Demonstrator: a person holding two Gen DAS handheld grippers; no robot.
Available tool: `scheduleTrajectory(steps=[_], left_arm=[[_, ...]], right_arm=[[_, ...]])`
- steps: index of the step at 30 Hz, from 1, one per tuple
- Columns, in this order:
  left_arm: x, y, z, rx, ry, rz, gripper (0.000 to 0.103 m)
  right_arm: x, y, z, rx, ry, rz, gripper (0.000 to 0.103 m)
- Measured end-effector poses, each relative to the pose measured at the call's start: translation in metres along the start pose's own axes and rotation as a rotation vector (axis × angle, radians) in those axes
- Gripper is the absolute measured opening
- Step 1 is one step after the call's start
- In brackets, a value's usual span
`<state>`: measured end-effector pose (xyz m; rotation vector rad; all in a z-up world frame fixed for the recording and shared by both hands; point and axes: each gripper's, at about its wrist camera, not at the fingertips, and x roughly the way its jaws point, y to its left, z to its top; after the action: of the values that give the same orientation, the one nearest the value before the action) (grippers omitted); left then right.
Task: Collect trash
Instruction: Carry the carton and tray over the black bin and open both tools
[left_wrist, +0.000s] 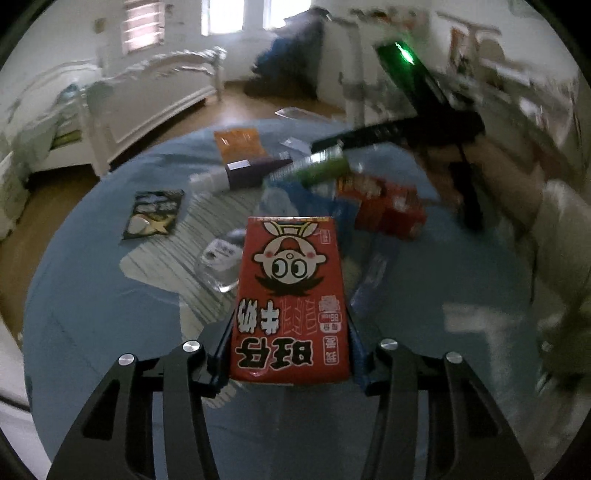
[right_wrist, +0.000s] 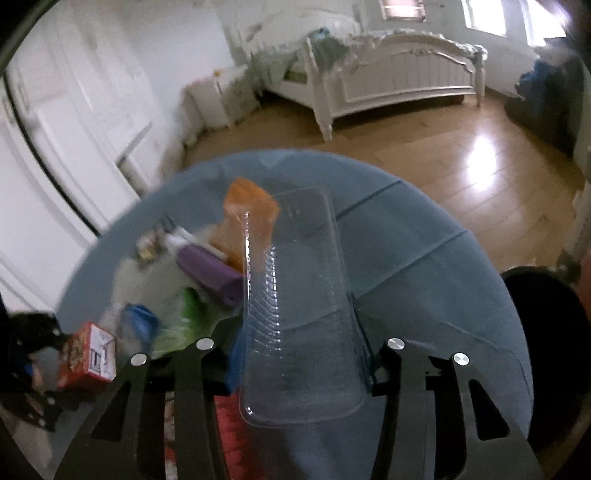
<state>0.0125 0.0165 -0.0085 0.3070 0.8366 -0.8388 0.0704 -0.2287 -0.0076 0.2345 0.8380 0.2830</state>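
You've got a red milk carton (left_wrist: 290, 299) w/ cartoon face upside down, lifted above the blue round table (left_wrist: 110, 295), plus a clear plastic tray (right_wrist: 299, 314) also lifted; other wrappers and boxes lie scattered on it.

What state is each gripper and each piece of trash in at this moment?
left gripper: shut on the red milk carton.
red milk carton: held off the table, print upside down.
right gripper: shut on the clear plastic tray.
clear plastic tray: held up, empty.
purple box: lying on its side on the table.
black snack packet: lying flat.
round table: covered by blue cloth.
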Motion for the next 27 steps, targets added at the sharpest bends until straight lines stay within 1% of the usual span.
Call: scheduleTrajectory(steps=[2,3,5,8,9,10,13,14,17,18,21,23,27], left_arm=[[-0.015,-0.001,0.006,-0.038,-0.044,0.011,0.049],[-0.020,-0.002,0.007,-0.052,-0.061,0.015,0.049],[-0.031,-0.002,0.022,-0.095,-0.101,0.018,0.049],[-0.035,-0.013,0.054,-0.150,-0.142,-0.004,0.049],[-0.034,-0.017,0.059,-0.156,-0.150,-0.011,0.049],[-0.031,-0.024,0.071,-0.160,-0.164,-0.027,0.050],[-0.013,-0.047,0.107,-0.160,-0.183,-0.078,0.050],[-0.004,-0.056,0.119,-0.163,-0.185,-0.105,0.050],[0.025,-0.085,0.150,-0.163,-0.183,-0.185,0.050],[0.032,-0.092,0.158,-0.156,-0.183,-0.199,0.050],[0.069,-0.120,0.185,-0.162,-0.164,-0.276,0.050],[0.091,-0.133,0.194,-0.184,-0.143,-0.323,0.050],[0.132,-0.156,0.207,-0.202,-0.099,-0.364,0.050]], right_arm=[[-0.022,-0.009,-0.002,0.058,-0.064,0.086,0.047],[-0.031,-0.013,-0.004,0.078,-0.089,0.114,0.047],[-0.054,-0.021,-0.007,0.121,-0.147,0.168,0.047],[-0.083,-0.031,-0.011,0.158,-0.214,0.207,0.047],[-0.091,-0.035,-0.012,0.164,-0.231,0.210,0.047],[-0.103,-0.041,-0.015,0.176,-0.258,0.213,0.047],[-0.132,-0.063,-0.023,0.215,-0.326,0.202,0.047],[-0.140,-0.070,-0.026,0.229,-0.345,0.195,0.047],[-0.169,-0.107,-0.042,0.291,-0.411,0.135,0.047],[-0.178,-0.124,-0.049,0.323,-0.428,0.114,0.047],[-0.194,-0.163,-0.069,0.405,-0.450,0.072,0.047],[-0.202,-0.191,-0.084,0.465,-0.455,0.050,0.047],[-0.202,-0.225,-0.106,0.532,-0.446,0.027,0.047]])
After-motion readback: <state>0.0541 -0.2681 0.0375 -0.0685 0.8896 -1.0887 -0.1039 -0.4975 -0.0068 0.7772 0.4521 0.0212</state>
